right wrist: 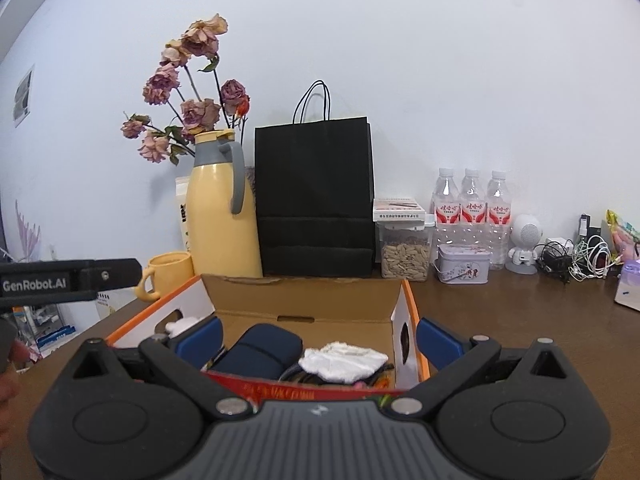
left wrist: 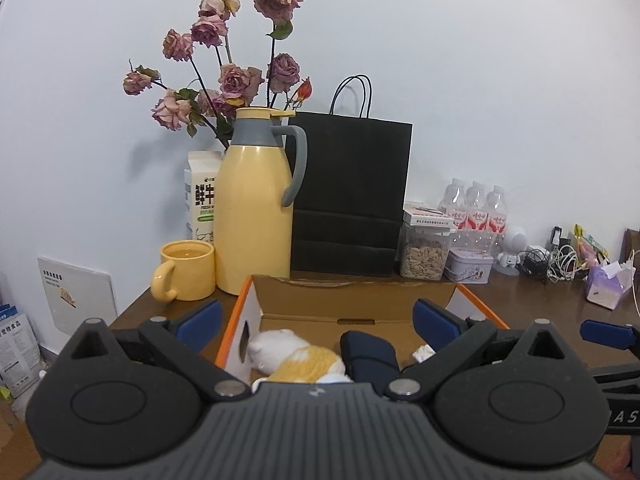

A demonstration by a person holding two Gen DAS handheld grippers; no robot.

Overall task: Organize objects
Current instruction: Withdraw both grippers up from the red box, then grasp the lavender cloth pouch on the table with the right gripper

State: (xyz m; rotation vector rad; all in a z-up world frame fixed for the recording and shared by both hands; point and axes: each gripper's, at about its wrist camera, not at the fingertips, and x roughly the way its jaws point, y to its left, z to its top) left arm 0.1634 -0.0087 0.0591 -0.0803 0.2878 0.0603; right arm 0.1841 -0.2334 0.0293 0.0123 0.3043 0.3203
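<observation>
an open cardboard box with orange edges (right wrist: pixel 304 300) sits at 6 o'clock on the brown wooden table (right wrist: pixel 520 320); inside, a dark blue pouch (right wrist: pixel 256 352) lies at 9 o'clock of a white crumpled cloth (right wrist: pixel 344 362). behind, at 12 o'clock, stands a black paper bag (right wrist: pixel 316 200), a yellow thermos jug (right wrist: pixel 220 216) at its 9 o'clock.

Yellow jug (left wrist: pixel 254 208) with grey collar, yellow mug (left wrist: pixel 188 276), black bag (left wrist: pixel 350 196), orange-edged box (left wrist: pixel 352 300)
</observation>
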